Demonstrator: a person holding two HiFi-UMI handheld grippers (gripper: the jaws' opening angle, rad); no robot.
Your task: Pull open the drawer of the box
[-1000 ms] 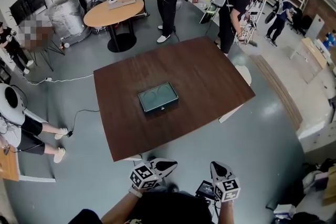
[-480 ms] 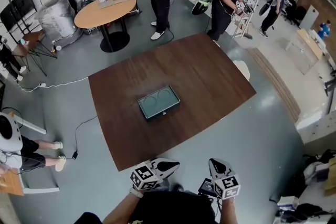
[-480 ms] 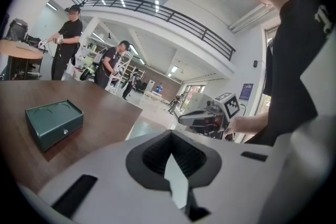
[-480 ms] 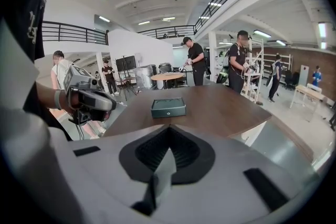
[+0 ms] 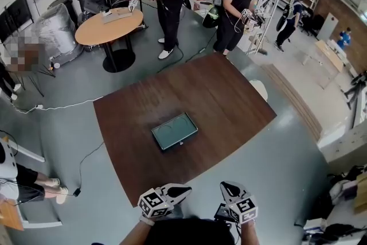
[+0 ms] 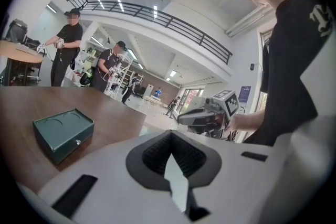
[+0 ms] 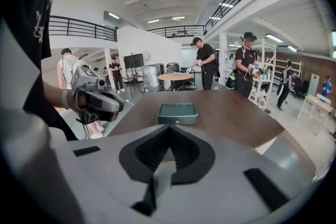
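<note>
We cannot make out seams on the green box (image 5: 174, 131); its small knob (image 7: 177, 121) faces us. Our left gripper (image 5: 187, 187) and right gripper (image 5: 224, 185) are closed, empty.

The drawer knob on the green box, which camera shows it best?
The left gripper view: the green box looks largest there, and the knob stands out on its front. The right gripper view shows the front straight on but smaller; the head view, from above, shows only a tiny speck.

Wooden table (image 5: 229, 94), green box (image 5: 174, 131) on it.
</note>
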